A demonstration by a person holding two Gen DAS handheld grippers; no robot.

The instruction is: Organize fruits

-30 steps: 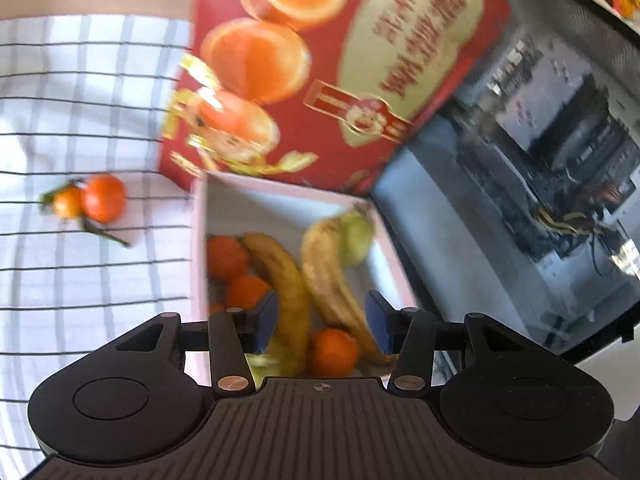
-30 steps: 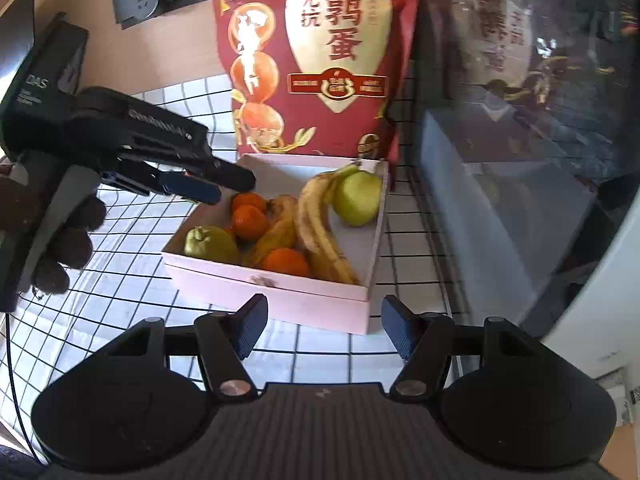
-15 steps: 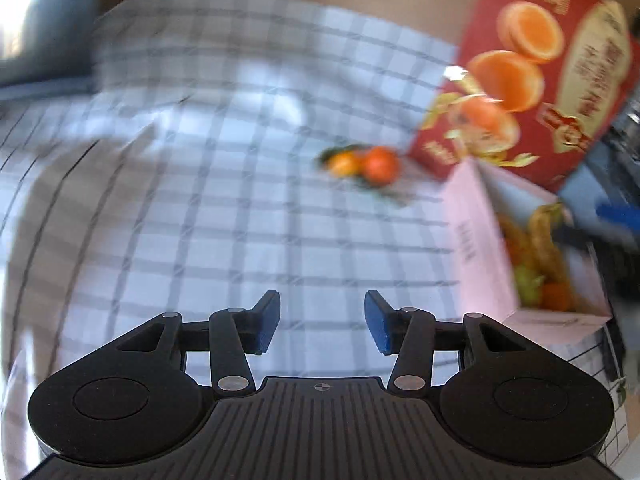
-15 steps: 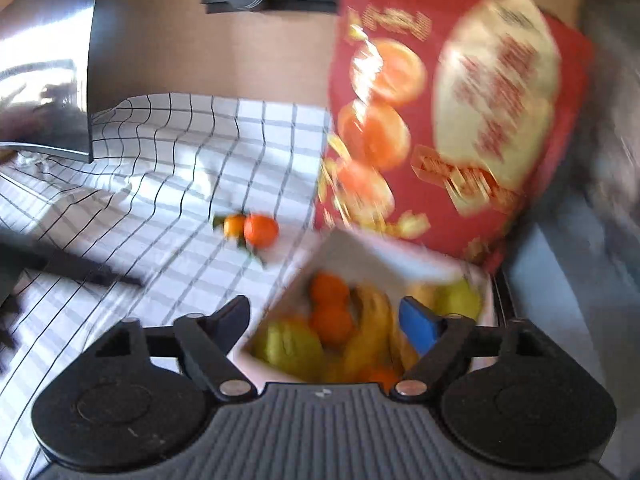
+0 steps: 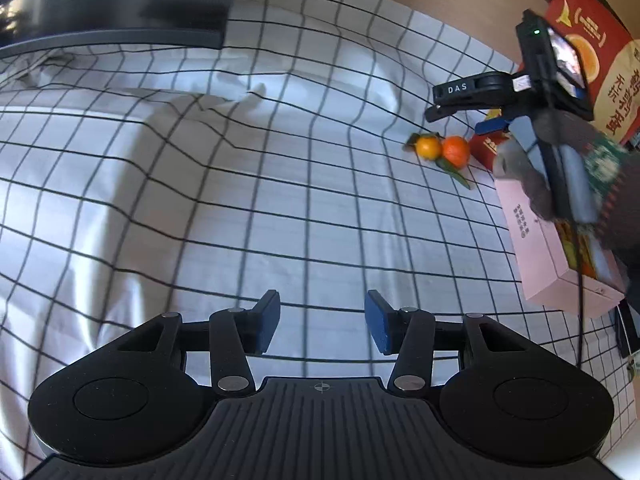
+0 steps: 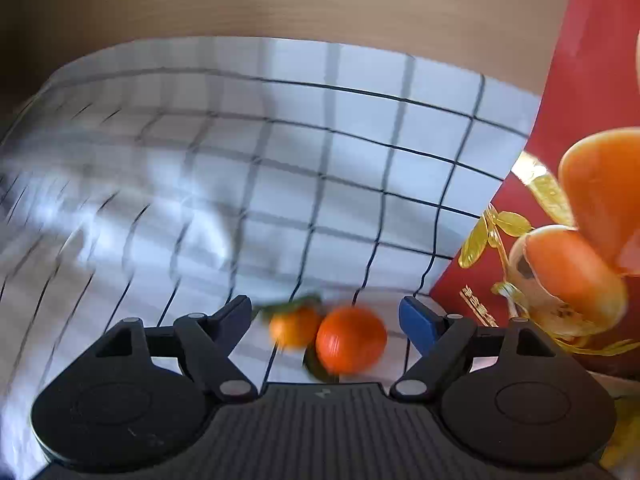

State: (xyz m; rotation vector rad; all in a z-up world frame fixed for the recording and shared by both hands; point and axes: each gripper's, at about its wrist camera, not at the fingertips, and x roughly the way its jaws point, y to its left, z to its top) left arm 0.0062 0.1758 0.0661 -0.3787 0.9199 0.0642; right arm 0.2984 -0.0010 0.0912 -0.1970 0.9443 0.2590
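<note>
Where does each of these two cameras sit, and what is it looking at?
Left wrist: on the left hand-held gripper, open, looking down across the checked cloth toward the pink box; the gloved hand holding the other gripper shows.
Right wrist: on the right hand-held gripper, jaws just widened, the two tangerines between them, untouched.
Shared: tangerines, cloth, red bag.

Two tangerines (image 5: pixel 442 149) on cloth (image 5: pixel 240 184), beside box (image 5: pixel 536 240)

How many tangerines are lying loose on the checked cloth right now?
2, touching side by side: the paler tangerine on the left, the deeper orange tangerine on the right, both between the open right gripper fingers. The pink box may hide more.
</note>
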